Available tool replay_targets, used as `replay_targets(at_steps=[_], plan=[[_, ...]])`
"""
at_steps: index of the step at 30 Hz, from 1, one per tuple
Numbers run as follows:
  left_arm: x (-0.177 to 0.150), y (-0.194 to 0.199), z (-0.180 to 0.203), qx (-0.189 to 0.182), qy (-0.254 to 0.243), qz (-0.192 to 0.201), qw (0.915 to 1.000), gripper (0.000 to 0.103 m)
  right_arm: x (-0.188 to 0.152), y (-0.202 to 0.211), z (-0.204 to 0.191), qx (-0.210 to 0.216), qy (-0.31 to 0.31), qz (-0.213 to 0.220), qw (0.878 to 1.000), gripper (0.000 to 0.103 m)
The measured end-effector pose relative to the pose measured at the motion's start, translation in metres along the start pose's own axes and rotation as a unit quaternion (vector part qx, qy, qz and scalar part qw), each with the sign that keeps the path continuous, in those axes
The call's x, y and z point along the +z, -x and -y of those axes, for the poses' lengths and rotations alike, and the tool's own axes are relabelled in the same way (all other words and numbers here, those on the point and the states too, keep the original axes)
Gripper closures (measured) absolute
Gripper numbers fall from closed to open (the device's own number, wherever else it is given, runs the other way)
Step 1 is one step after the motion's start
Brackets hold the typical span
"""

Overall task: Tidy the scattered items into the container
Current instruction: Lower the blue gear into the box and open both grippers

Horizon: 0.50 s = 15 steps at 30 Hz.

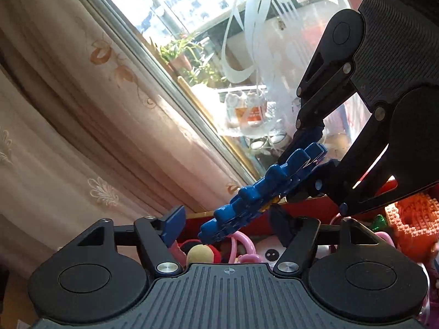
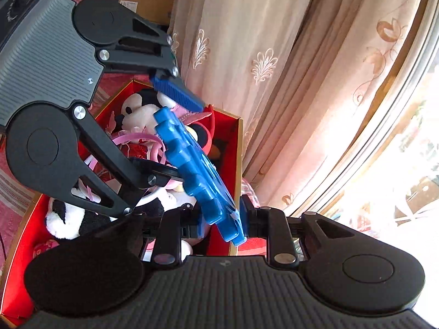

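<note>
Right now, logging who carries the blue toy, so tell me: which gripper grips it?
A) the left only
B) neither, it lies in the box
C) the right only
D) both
C: the right gripper's fingers clamp the blue toy; the left gripper stands open around its tip.

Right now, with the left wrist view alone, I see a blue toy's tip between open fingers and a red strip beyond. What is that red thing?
Observer: An open red box with a gold rim, behind the blue toy.
Operator: What's inside?
Observer: Several plush toys; a black-and-white plush lies at its near corner.
Operator: Anything behind it?
Observer: A cardboard box, in the far background.
</note>
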<state>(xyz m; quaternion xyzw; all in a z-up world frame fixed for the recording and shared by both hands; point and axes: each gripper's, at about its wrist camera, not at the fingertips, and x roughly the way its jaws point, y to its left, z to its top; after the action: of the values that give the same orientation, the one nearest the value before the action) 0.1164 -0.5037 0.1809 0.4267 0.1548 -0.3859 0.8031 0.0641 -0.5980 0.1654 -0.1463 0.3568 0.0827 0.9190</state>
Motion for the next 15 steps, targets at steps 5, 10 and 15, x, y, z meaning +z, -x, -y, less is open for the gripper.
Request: replay_targets(at_steps=[5,10,15], plan=[[-0.011,0.000,-0.013,0.028,0.029,-0.023,0.9989,0.002,-0.014,-0.029,0.009,0.045,-0.022,-0.019,0.999,0.037],[-0.018,0.003,-0.027,0.042,0.084,-0.044,0.9946,0.001,-0.017,-0.036,0.007,0.065,-0.018,-0.018,0.998,0.032],[-0.032,0.011,-0.033,0.054,0.124,-0.055,0.9893,0.000,-0.013,-0.041,0.000,0.050,-0.033,-0.024,0.998,0.031]])
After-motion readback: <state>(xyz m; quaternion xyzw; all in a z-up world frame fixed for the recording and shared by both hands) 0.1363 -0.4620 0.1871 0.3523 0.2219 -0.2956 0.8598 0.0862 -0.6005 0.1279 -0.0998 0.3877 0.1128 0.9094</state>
